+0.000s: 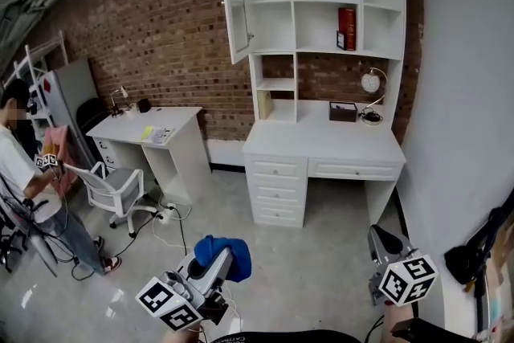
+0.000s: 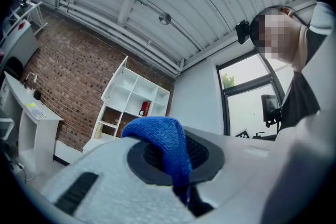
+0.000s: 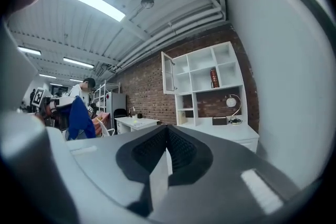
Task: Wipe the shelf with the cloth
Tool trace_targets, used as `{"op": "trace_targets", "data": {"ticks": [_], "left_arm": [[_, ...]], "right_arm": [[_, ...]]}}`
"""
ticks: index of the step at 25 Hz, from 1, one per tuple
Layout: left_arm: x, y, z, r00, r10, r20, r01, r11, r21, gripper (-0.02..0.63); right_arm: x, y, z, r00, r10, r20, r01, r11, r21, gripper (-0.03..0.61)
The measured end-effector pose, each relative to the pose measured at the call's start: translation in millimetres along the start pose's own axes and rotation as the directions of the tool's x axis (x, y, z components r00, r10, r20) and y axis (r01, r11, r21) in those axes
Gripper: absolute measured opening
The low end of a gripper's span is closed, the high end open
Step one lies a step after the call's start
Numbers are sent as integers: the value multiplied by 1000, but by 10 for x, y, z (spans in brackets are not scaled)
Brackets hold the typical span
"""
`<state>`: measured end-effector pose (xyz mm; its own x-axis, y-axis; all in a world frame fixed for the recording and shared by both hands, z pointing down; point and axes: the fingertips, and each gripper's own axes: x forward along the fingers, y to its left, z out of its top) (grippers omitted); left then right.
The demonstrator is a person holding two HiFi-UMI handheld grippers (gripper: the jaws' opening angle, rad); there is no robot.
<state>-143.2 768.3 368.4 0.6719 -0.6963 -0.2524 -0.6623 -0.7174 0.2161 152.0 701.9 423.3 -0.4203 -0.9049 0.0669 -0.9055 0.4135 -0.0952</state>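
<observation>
Cloth (image 1: 229, 251), blue and bunched, sits pinched in the left gripper (image 1: 218, 263) low in the head view, over the grey floor (image 1: 321, 269) and well apart from the shelf (image 1: 321, 4). In the left gripper view the jaws are closed on it: a fold rises above the dark pads and the rest hangs down between them. The right gripper (image 1: 381, 240) is at the lower right of the head view, and its own view shows the two jaws pressed together with nothing between them. Both gripper views look toward the shelf.

The shelf is a white unit of open compartments standing on the back of a white desk (image 1: 321, 142) against a brick wall (image 1: 161, 20). Its glass door (image 1: 233, 8) at the upper left stands swung open. A red book (image 1: 346, 26) stands upright at the right end of the wide middle compartment in the second row. Lower down, on the right of the desk top, are a round clock (image 1: 370, 82) and, just to its left, a small dark box (image 1: 343, 111).

Left of this desk, along the same wall, stands a smaller white table (image 1: 148, 128) with a white chair (image 1: 116, 187) in front of it. A person (image 1: 28, 181) in a white top stands at the far left edge.
</observation>
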Motion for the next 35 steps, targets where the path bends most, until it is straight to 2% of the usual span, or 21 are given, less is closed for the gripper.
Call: {"op": "trace_targets", "data": {"ticks": [5, 11, 14, 20, 23, 27, 30, 35], "left_arm": [[559, 340, 105, 999, 0, 45, 0, 1000, 10, 12], [915, 645, 19, 1000, 24, 13, -25, 999, 43, 12], [1048, 846, -63, 999, 40, -6, -40, 999, 36, 12], [1445, 1477, -111, 999, 48, -7, -48, 999, 14, 14], [1801, 1871, -181, 1000, 20, 13, -20, 1000, 12, 12], [2268, 2519, -180, 1000, -3, -8, 4, 997, 73, 12], [2654, 3002, -53, 999, -34, -35, 37, 994, 107, 12], [3365, 3617, 322, 993, -117, -23, 119, 962, 247, 11]], "right_arm": [[507, -401, 120, 1000, 6, 29, -6, 1000, 2, 9], [948, -697, 3, 1000, 10, -1, -10, 1000, 29, 9], [1206, -745, -51, 999, 31, -18, -30, 999, 38, 9], [1846, -715, -82, 993, 106, -43, -107, 994, 0, 9], [2333, -893, -187, 992, 103, -79, -102, 995, 10, 9], [3146, -1130, -132, 992, 68, -106, -66, 998, 20, 9], [3838, -1213, 104, 992, 71, -100, -70, 997, 7, 9], [4828, -1300, 729, 995, 100, 15, -100, 995, -10, 9]]}}
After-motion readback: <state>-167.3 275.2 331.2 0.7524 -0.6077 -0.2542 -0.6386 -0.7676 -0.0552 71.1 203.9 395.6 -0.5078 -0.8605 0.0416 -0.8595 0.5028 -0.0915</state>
